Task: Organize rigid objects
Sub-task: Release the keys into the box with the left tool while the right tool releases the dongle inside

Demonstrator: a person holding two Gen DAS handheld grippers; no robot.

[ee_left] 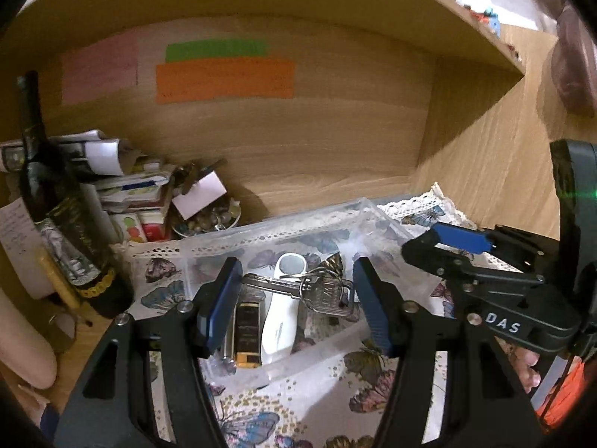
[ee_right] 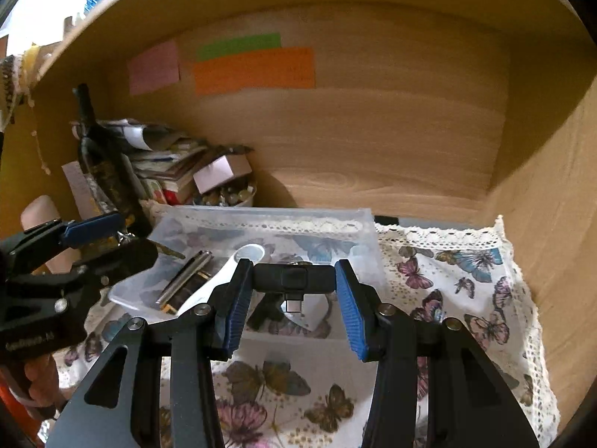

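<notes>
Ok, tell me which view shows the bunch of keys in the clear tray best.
The left wrist view. There the keys lie in plain sight in the clear tray, across a white device, framed between the left tongs. In the right wrist view the left tongs cover them; only one key blade pokes out.

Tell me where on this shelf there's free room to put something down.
Free: the butterfly cloth between the clear tray and the right side wall, and the cloth strip in front of the tray. Crowded: the back left corner, with the bottle, paper stack and bowl.
</notes>
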